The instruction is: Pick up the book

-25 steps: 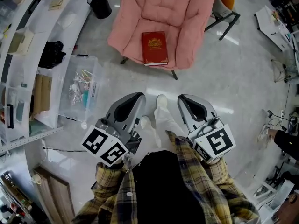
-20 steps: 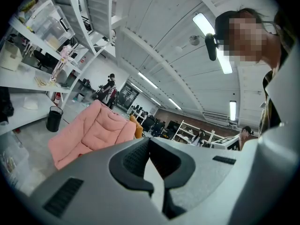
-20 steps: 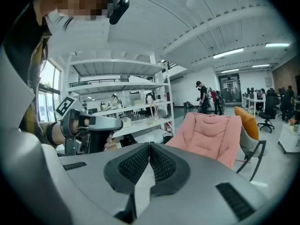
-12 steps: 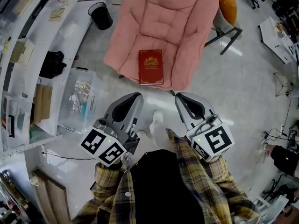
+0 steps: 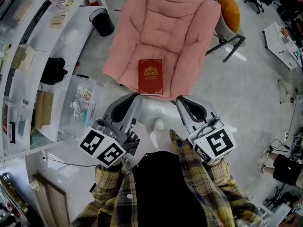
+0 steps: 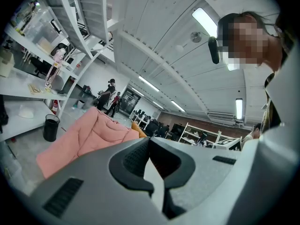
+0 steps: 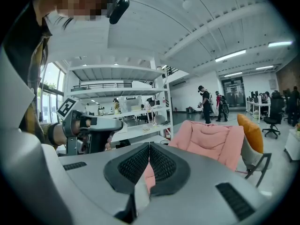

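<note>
A red book (image 5: 150, 76) with a gold emblem lies flat on the front of the seat of a pink padded chair (image 5: 165, 27). In the head view my left gripper (image 5: 134, 97) and right gripper (image 5: 182, 100) are held side by side just short of the chair's front edge, the book between and beyond their tips. Both are shut with nothing between the pads. The left gripper view looks over its closed jaws (image 6: 149, 139) at the pink chair (image 6: 89, 135); the book is hidden there. The right gripper view shows its closed jaws (image 7: 149, 145) and the chair (image 7: 211, 142).
White shelves (image 5: 28, 79) run along the left, with a clear plastic box (image 5: 81, 103) on the floor beside them and a black bin (image 5: 102, 21) further off. An orange seat (image 5: 226, 6) stands behind the chair. My shoe (image 5: 158, 125) is on the floor between the grippers. People walk far off.
The chair and book have drawn closer to both grippers as I stepped forward. Both grippers stayed shut and kept their side-by-side pose.
</note>
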A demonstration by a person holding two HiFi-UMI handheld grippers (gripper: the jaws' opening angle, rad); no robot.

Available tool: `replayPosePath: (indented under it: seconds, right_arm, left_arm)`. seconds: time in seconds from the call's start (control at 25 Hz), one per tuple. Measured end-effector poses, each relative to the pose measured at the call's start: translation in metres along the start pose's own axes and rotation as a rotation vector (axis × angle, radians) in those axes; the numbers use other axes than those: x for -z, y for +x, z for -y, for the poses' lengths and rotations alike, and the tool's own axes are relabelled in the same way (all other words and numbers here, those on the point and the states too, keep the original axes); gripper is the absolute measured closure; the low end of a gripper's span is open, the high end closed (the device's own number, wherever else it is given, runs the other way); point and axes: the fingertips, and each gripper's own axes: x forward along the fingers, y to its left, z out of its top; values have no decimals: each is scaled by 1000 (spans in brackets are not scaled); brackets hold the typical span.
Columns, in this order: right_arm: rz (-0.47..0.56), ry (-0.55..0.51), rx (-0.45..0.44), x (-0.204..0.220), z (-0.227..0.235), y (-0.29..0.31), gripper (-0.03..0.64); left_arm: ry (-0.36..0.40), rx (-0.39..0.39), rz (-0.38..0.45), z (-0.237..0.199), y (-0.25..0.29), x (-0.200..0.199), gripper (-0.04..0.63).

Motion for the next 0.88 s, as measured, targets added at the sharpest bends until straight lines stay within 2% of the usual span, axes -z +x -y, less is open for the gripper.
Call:
replayPosePath:
  seconds: [0.2, 0.44, 0.88]
  right_arm:
    - [-3, 11, 23, -3, 10, 21, 598]
    - [-11, 18, 81, -12, 22, 68, 598]
    - [-10, 90, 290, -38, 45, 174, 598]
  left_arm:
    - [-6, 14, -10, -21, 13, -8, 589]
    - [-9, 75, -41, -64, 33, -32, 589]
    - [11, 244, -170, -167, 78, -94, 589]
